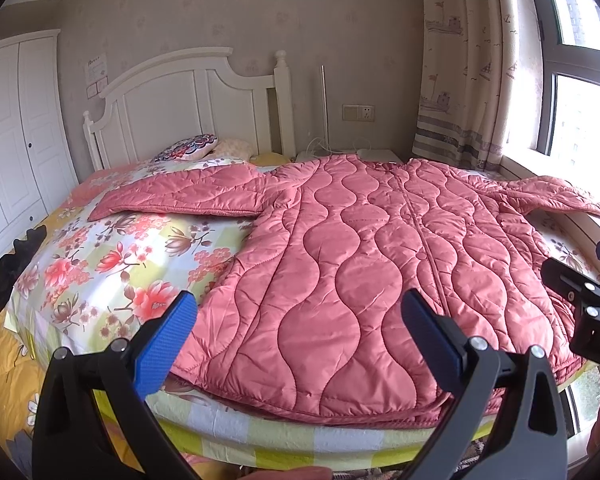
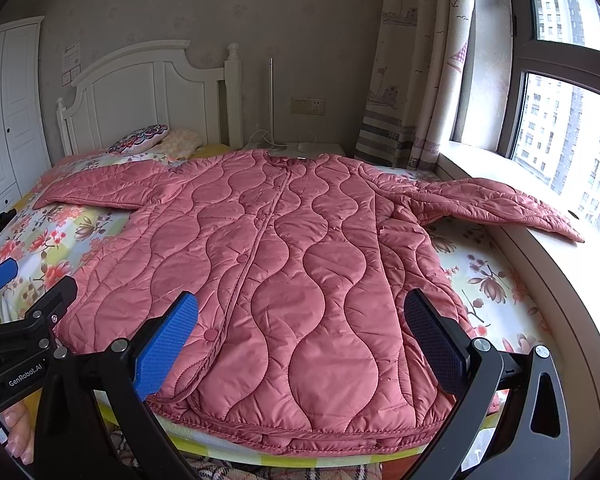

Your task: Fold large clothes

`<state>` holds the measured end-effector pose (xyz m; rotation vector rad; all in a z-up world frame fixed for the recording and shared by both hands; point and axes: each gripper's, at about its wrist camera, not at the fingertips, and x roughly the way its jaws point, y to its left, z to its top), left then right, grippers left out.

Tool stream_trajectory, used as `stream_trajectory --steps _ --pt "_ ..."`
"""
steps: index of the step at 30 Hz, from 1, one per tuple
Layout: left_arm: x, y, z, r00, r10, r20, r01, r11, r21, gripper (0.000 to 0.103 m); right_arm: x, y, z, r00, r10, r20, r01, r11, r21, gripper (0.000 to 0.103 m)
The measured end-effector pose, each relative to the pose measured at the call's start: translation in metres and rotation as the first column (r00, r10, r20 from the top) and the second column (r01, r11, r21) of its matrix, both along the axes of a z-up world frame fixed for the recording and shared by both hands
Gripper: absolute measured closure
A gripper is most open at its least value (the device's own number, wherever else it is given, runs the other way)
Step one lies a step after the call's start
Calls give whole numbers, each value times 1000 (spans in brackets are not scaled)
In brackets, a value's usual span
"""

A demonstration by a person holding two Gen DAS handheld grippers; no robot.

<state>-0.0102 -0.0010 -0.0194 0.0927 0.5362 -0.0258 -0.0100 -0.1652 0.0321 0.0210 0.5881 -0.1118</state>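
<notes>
A pink quilted coat (image 1: 360, 264) lies flat and front up on the floral bedspread (image 1: 112, 256), hem toward me, collar toward the headboard. Its left sleeve (image 1: 180, 196) stretches out over the bed. Its right sleeve (image 2: 496, 204) reaches onto the window ledge. The coat also fills the right wrist view (image 2: 284, 280). My left gripper (image 1: 300, 340) is open and empty, hovering above the hem at the coat's left side. My right gripper (image 2: 304, 340) is open and empty above the hem's right half. Each gripper shows at the edge of the other's view.
A white headboard (image 1: 188, 100) and pillows (image 1: 192, 146) stand at the far end. A white wardrobe (image 1: 12, 140) is on the left. A window ledge (image 2: 548, 248), window and curtain (image 1: 468, 60) run along the right. A nightstand with cables (image 1: 352, 154) sits behind the collar.
</notes>
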Motion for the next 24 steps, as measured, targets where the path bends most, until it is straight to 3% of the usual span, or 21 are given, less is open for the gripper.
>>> stream_trajectory --steps 15,20,24 --pt "13 0 0 999 -22 -23 22 1000 3 2 1 4 -11 1000 4 -20 -4 1000 3 4" --pt "60 -10 0 994 -79 -74 78 997 -10 2 19 -14 -16 999 -15 -52 17 999 28 4" --pt "135 -21 -10 986 -101 -131 106 994 27 2 44 -52 -30 992 -62 -110 74 991 109 4"
